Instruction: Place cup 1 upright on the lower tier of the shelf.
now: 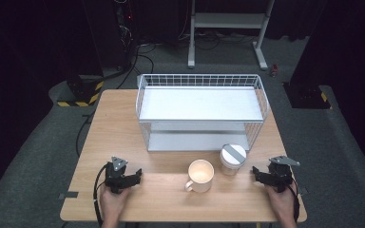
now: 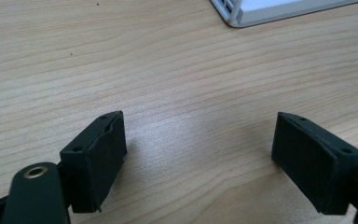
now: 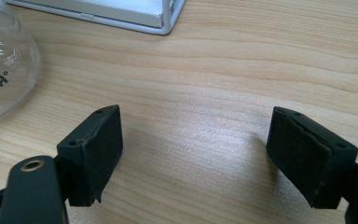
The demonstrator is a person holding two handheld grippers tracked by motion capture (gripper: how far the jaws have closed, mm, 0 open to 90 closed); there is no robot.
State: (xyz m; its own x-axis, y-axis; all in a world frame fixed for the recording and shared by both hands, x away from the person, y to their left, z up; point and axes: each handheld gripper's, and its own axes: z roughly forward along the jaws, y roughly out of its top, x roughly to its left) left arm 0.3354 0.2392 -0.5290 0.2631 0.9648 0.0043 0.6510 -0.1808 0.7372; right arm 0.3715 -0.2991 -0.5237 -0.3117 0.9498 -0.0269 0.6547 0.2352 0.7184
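A cream mug (image 1: 200, 175) stands near the table's front middle, its handle toward the front left. Just right of it stands a clear jar (image 1: 231, 158) with a white and grey lid; its glass side (image 3: 2, 60) shows at the left of the right gripper view. Behind them stands a white two-tier wire rack (image 1: 202, 111). My left gripper (image 1: 137, 174) rests at the front left, open over bare wood (image 2: 198, 144), pointing toward the mug. At the front right my right gripper (image 1: 255, 172) lies open with nothing between its jaws (image 3: 193, 154), a little right of the jar.
The wooden table (image 1: 114, 123) has bare room left and right of the rack. A corner of the rack's base (image 2: 242, 16) shows in the left gripper view, and another corner (image 3: 161, 21) in the right gripper view. Beyond the table are a dark floor, cables and a white stand (image 1: 228, 28).
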